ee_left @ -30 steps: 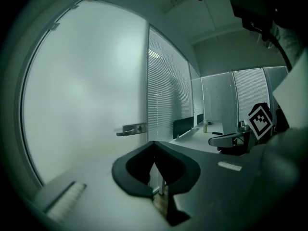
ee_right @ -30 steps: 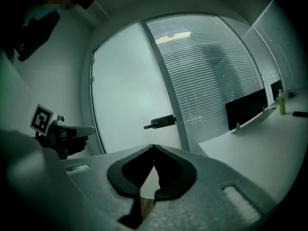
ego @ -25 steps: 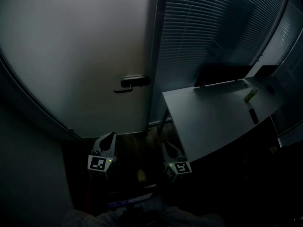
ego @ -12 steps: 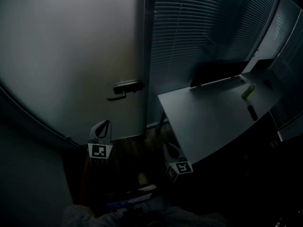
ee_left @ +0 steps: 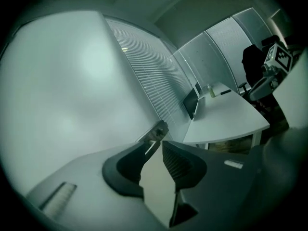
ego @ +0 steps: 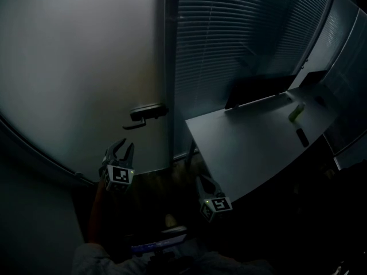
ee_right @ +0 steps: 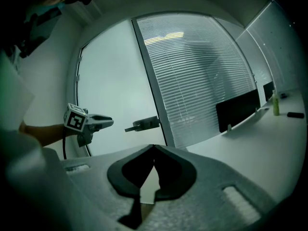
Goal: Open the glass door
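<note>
Two claws face the shut glass door (ego: 74,62). Its lever handle (ego: 146,114), lying level, sits just above and ahead of the nearer left claw (ego: 120,148), which is opening with nothing between its jaws. The right claw (ego: 202,179), clenched and empty, hangs lower by the table (ego: 258,148).

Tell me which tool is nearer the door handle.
Left. The left tool sits just below the door handle, apart from it, its jaws opening with nothing between them. The right tool hangs lower and off to the right, beside the desk.
</note>
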### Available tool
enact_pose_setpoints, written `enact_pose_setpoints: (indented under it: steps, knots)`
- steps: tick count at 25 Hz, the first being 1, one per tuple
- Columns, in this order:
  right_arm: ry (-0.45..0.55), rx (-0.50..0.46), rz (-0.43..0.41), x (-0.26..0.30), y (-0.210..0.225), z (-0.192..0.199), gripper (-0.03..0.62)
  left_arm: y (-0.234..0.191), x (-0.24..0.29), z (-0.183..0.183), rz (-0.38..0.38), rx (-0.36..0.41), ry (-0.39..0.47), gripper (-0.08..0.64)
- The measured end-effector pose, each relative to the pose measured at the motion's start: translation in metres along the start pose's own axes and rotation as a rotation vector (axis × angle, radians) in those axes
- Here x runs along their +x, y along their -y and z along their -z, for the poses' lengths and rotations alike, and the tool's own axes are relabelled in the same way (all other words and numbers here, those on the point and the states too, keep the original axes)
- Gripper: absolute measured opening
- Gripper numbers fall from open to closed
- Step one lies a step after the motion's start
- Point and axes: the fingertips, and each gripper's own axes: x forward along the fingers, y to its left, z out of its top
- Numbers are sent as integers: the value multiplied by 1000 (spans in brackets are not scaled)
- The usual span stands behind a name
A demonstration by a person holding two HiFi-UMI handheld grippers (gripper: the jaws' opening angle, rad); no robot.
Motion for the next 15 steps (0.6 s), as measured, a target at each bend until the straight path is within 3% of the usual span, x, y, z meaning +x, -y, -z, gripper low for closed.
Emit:
enact_pose_setpoints:
  steps: [15]
  knots:
    - [6, 69, 155, -18, 55, 12, 1, 1, 67, 15, 119, 242, -116, 215]
